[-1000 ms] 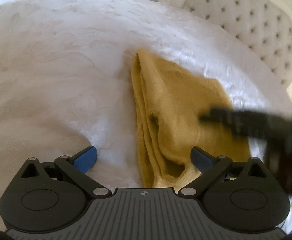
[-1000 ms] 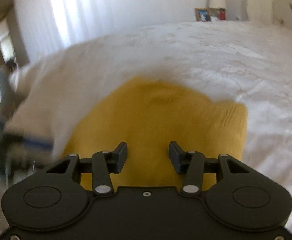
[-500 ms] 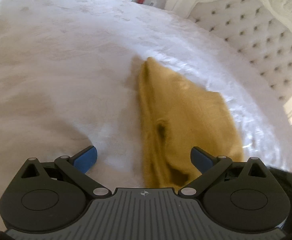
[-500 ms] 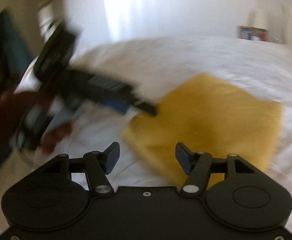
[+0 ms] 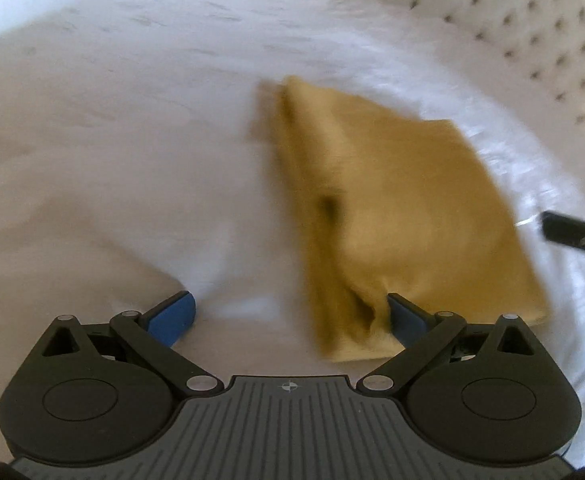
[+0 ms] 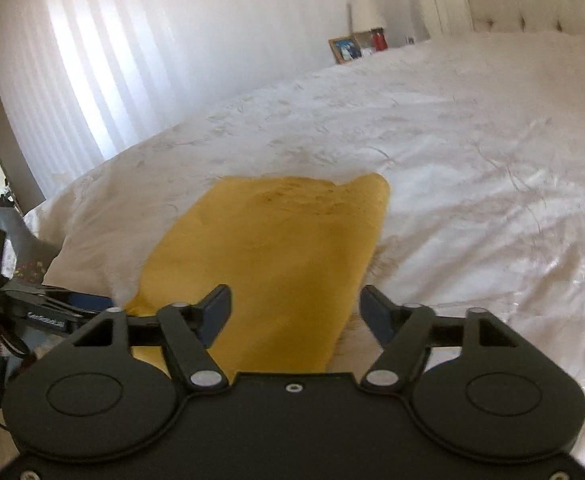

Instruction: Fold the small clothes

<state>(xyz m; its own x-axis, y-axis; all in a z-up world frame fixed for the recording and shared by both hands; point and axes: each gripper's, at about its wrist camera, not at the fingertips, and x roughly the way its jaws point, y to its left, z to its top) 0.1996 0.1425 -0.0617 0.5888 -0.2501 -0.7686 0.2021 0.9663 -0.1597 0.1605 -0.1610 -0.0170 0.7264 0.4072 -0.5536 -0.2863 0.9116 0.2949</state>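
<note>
A mustard-yellow folded garment (image 5: 392, 200) lies flat on the white bed (image 5: 132, 140); it also shows in the right wrist view (image 6: 276, 256). My left gripper (image 5: 290, 318) is open and empty, just above the bed at the garment's near edge, its right finger over the cloth. My right gripper (image 6: 296, 312) is open and empty, hovering over the garment's near end. A tip of the right gripper shows at the right edge of the left wrist view (image 5: 576, 234). The left gripper shows at the left edge of the right wrist view (image 6: 52, 308).
A tufted cream headboard (image 5: 512, 40) stands at the right of the bed. A nightstand with a picture frame (image 6: 344, 50) and a red item (image 6: 378, 38) is beyond the bed. White curtains (image 6: 112, 60) hang behind. A grey sock-like item (image 6: 16, 236) is at the left edge.
Both grippers have pulled back from the garment and swung round. The right gripper has opened wider and now faces along the garment. The garment lies still.
</note>
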